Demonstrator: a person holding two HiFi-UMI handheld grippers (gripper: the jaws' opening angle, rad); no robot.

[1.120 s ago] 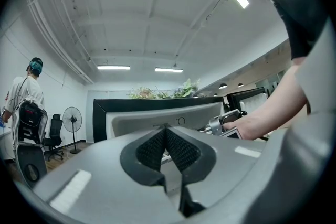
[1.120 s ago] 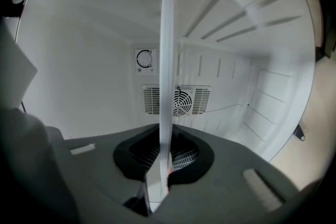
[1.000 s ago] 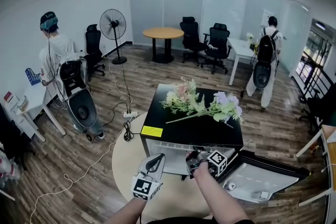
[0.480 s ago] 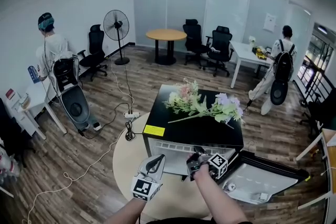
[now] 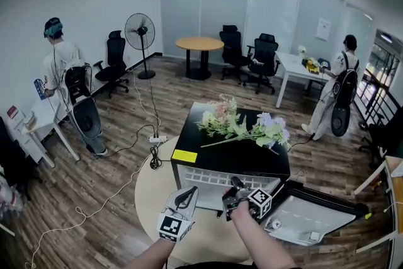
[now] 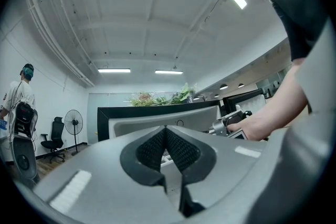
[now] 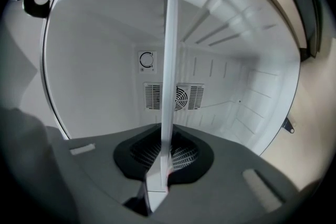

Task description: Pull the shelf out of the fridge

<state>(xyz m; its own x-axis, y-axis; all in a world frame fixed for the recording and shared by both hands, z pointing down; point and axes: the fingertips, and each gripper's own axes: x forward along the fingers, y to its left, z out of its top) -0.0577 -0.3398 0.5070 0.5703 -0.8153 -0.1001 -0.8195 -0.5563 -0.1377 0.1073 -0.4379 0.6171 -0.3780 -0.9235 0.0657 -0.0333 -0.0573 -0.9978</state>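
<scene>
A black-topped mini fridge (image 5: 236,157) stands in front of me with its door (image 5: 315,218) swung open to the right. Its white wire shelf (image 5: 211,177) sticks out of the opening toward me. My right gripper (image 5: 233,193) is shut on the shelf's front edge. In the right gripper view the shelf (image 7: 171,60) runs edge-on as a white strip, pinched between the pads (image 7: 181,157), with the fridge's white back wall and fan grille (image 7: 181,97) behind it. My left gripper (image 5: 184,198) hangs low at the left of the opening, shut and holding nothing; its pads (image 6: 178,148) meet.
Artificial flowers (image 5: 242,123) lie on the fridge top. The fridge sits on a round beige table (image 5: 148,195). A cable and power strip (image 5: 154,137) lie on the wooden floor at left. People stand far left (image 5: 63,66) and far right (image 5: 340,97); fan, chairs and tables behind.
The white shelf has slid out of the fridge toward me, with the right gripper drawing back slightly. The left gripper has stayed put. The people in the background have walked on.
</scene>
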